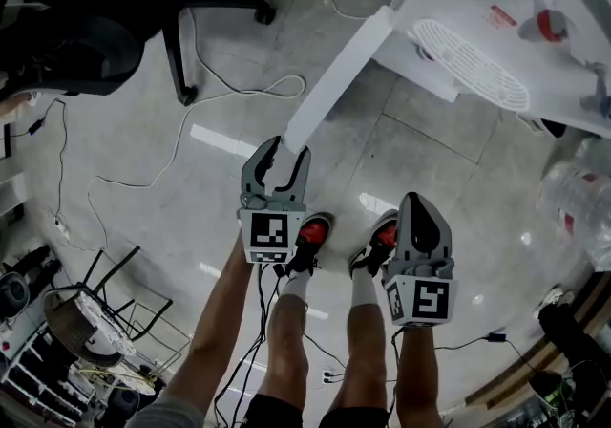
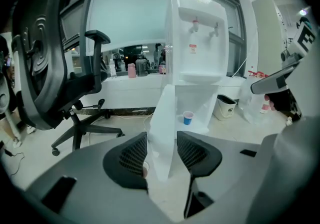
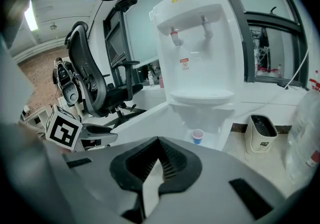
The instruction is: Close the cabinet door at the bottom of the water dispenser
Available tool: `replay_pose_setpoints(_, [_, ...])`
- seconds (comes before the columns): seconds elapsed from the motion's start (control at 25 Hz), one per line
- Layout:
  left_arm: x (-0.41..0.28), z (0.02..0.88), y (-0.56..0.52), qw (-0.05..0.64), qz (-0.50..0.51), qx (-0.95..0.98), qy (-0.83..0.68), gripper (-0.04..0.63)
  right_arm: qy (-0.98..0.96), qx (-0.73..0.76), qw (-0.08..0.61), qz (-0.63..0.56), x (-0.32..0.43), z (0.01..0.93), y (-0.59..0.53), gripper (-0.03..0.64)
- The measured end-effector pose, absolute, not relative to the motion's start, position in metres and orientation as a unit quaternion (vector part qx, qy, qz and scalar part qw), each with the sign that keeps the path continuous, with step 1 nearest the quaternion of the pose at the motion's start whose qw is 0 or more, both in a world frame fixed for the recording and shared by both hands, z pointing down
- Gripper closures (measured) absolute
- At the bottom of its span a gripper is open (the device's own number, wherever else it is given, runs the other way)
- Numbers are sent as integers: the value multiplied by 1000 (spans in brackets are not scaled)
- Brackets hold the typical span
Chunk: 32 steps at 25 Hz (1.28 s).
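Pale glossy floor tiles (image 1: 143, 130) fill the room, crossed by loose cables (image 1: 239, 87). Nearest to the person, the right gripper (image 1: 417, 202) hangs by the shoes with its jaws together and nothing between them, clear of the work. Just ahead, the left gripper (image 1: 284, 154) has its jaws apart, one on each side of the free edge of the cabinet door (image 1: 344, 68). They stand close to both faces but do not visibly pinch.

The step in hand looks like taking hold of that edge, and the closing swing is not yet made. Next the left gripper should probably press or carry the panel round on its hinge until it sits flush.

The door is a plain white slab, swung wide out from the base of the water dispenser (image 2: 197, 38). In the open compartment behind it stands a small blue cup (image 2: 188, 117). Beyond, to the left, is a black office chair (image 1: 86, 25).
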<state>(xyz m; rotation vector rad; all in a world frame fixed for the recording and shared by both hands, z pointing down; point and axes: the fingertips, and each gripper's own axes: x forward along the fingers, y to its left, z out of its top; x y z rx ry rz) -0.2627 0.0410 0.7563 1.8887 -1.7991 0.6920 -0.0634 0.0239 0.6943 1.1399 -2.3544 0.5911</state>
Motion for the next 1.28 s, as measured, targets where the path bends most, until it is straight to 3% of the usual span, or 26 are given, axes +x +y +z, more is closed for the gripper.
replay_pose_setpoints(0.12, [-263,759,42,211,255,677,-658,408,-853,416,229,219,-61,697,25,603])
replay_pose_setpoints(1.28, [-178,759,58,210,291,731,-580,410,-811,494,205,238,11,700,63,603])
